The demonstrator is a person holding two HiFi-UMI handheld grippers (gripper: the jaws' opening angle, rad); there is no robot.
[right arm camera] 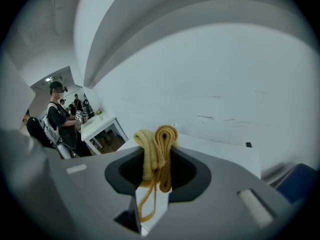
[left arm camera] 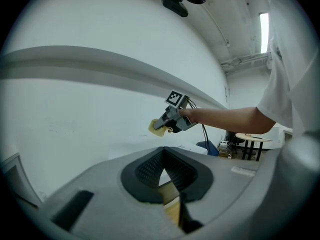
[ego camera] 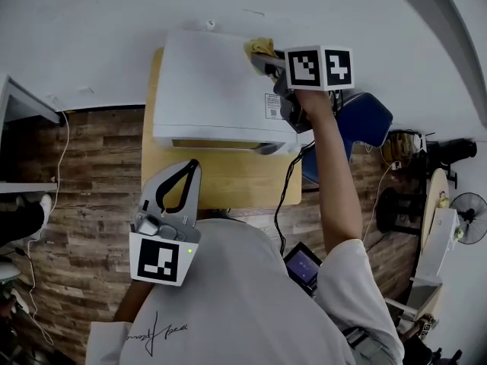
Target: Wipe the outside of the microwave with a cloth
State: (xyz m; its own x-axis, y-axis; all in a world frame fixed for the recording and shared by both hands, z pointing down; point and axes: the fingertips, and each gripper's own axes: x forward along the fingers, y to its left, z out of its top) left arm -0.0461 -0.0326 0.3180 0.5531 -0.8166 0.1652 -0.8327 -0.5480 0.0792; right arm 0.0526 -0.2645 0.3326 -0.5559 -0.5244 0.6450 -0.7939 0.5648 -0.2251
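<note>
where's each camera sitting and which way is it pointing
Head view: on the person's head, looking steeply down on the microwave and table; shows the shirt, right arm, left tool and right tool.
Left gripper view: rides the left tool, looking over its closed, empty jaws toward the wall; shows the right arm.
Right gripper view: rides the right tool, looking along jaws shut on the yellow cloth, across the microwave top.
Shared: head and left gripper views both show the right tool holding the cloth.

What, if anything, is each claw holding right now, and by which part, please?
The right claw is clamped on the yellow cloth at a bunched fold, loops poking past its tips over the microwave. The left claw is shut on nothing.
</note>
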